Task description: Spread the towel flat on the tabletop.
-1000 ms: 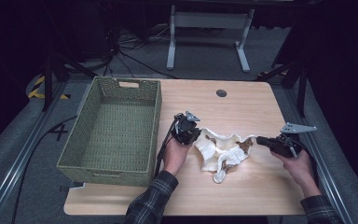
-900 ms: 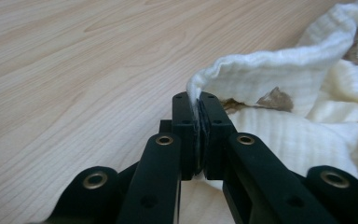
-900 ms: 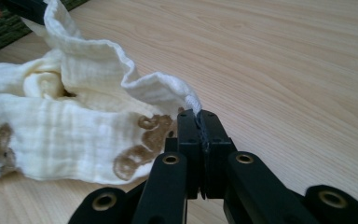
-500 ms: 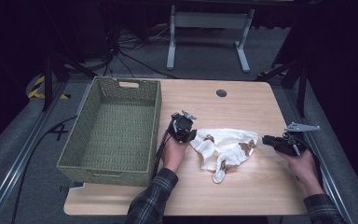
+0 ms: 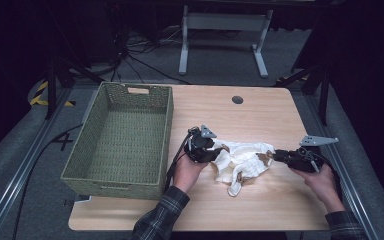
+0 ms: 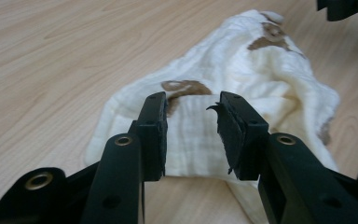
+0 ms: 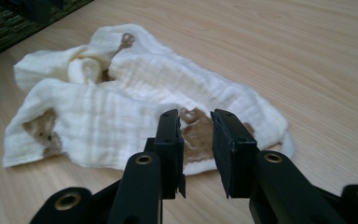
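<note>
The high view looks forward and down from above the person's side, taking in the whole wooden table (image 5: 260,110) from well back. The left gripper view and right gripper view each sit low and close, looking along their own jaws from opposite ends at the same cream cloth (image 6: 242,84) (image 7: 135,93) (image 5: 242,159).

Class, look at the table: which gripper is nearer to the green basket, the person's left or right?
Left. The left gripper sits just beside the basket, at the cloth's near end; the right gripper is beyond the cloth.
</note>
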The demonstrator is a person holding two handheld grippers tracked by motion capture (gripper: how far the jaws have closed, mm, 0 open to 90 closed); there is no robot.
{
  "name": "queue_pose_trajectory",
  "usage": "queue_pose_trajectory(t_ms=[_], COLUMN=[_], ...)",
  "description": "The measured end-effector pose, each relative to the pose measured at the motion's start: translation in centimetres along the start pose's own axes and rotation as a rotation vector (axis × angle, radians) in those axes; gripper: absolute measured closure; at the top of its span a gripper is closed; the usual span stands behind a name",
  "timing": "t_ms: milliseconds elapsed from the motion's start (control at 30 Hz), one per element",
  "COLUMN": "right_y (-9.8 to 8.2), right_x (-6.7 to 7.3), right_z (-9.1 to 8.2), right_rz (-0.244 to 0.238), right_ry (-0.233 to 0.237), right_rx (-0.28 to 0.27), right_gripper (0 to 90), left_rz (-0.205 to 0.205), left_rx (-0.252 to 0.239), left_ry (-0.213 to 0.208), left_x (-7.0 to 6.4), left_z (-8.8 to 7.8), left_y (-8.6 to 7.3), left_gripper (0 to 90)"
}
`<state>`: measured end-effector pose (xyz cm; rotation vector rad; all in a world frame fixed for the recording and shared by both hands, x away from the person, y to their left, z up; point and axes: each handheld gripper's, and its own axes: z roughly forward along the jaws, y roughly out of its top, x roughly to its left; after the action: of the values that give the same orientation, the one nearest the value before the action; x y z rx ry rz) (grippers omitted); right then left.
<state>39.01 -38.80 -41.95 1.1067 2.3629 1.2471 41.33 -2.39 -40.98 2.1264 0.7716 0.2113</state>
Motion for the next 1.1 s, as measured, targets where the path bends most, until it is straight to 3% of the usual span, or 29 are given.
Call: queue_pose_trajectory(t_ms=[433,600,933,1100], right_y=[-0.1,-0.3,-1.0,-1.1], right_x=[3.5,5.4,9.7,10.8], right_z=[0.5,0.9,3.2,4.4], right_rz=[-0.039,-0.066,-0.143,-0.175], right_ry=[0.103,0.151,0.258,0.279], right_rx=[0.018,0.03,0.104,0.131], right_gripper=[74.3,74.0,70.6,68.1], left_rz=[0.025,0.063,0.076,0.077], left_rx=[0.009,0.046,0.099,0.118], left_ry=[-0.124,-0.165,-0.152,-0.138], left_x=[-2.9,-4.1,-4.8,-4.8], left_z=[-1.3,-0.9,1.1,2.3], left_y=[-1.9,-2.6,-3.6,-3.9], left_gripper=[83.1,87.5,81.1,75.8])
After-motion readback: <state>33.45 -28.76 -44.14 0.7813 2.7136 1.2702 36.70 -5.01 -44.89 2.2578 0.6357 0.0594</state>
